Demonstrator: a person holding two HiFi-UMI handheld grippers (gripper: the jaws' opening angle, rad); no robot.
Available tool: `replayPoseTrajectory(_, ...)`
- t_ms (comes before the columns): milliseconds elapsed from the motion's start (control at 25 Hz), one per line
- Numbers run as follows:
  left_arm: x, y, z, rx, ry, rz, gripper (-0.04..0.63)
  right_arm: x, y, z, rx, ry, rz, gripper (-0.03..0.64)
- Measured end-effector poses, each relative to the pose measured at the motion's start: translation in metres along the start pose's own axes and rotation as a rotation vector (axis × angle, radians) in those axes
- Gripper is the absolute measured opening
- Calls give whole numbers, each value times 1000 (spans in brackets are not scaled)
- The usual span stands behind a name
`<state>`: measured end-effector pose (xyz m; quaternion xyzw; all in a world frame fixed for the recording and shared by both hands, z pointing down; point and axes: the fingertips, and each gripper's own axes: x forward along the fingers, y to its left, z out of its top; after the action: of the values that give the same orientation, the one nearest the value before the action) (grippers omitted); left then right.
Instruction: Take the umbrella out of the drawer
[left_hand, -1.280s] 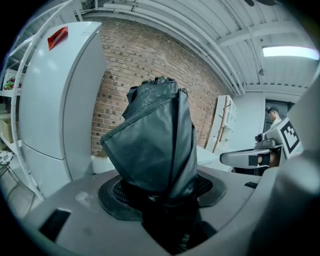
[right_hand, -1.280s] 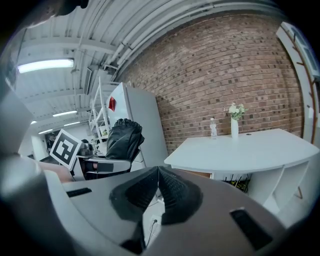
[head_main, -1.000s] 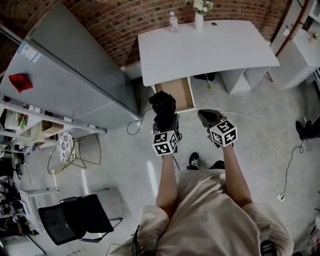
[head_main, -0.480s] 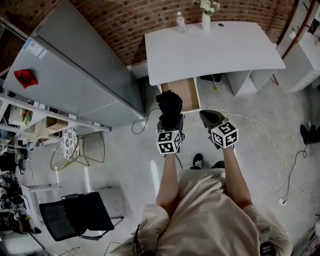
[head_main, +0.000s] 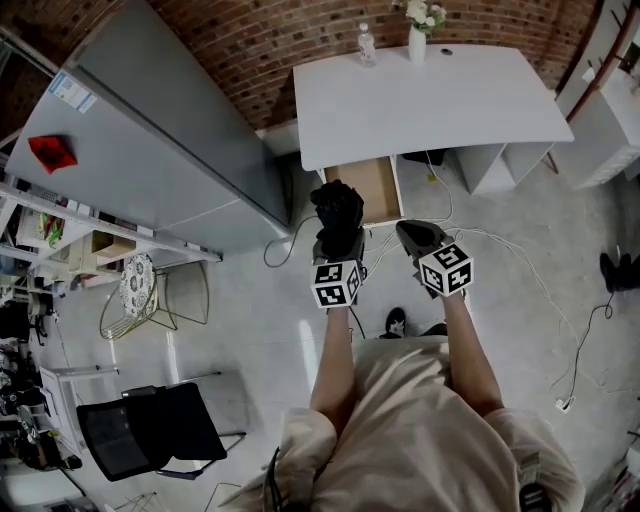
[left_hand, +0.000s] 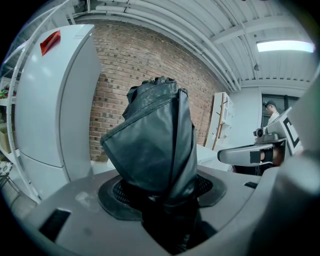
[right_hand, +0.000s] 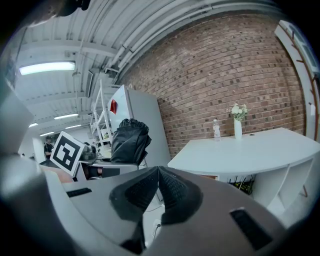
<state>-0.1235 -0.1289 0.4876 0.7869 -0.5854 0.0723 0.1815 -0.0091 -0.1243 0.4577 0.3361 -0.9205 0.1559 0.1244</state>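
A brick wall (head_main: 230, 40) backs a white desk (head_main: 430, 100), and under the desk's left end the drawer (head_main: 365, 185) stands pulled out, its wooden bottom bare. The umbrella (left_hand: 155, 140) — black, folded, its fabric bunched — is out of the drawer. It stands upright in the left gripper (left_hand: 165, 200), whose pads clamp its lower end, in front of the drawer and above the floor (head_main: 250, 330). The right gripper (right_hand: 156, 172) has its jaws pressed together on nothing.

We judge the lift done. Doing it well now means a steady squeeze on that soft bundle, holding it upright and carrying it clear of the drawer front.

We can read no brand: the sticker (head_main: 77, 97) on the grey fridge (head_main: 150, 140) is too small, and the cubes (head_main: 335, 283) bear only square markers.
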Motion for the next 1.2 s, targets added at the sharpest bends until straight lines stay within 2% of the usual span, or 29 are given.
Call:
replayPoseTrajectory(760,-6,-2,-4,17,3,-23,250,-3,15,4,-30,-10,36,68)
replayPoseTrajectory(1200,1,-9,-1,27,-7,-42,250,-11,9,5,-63,-7,16,68)
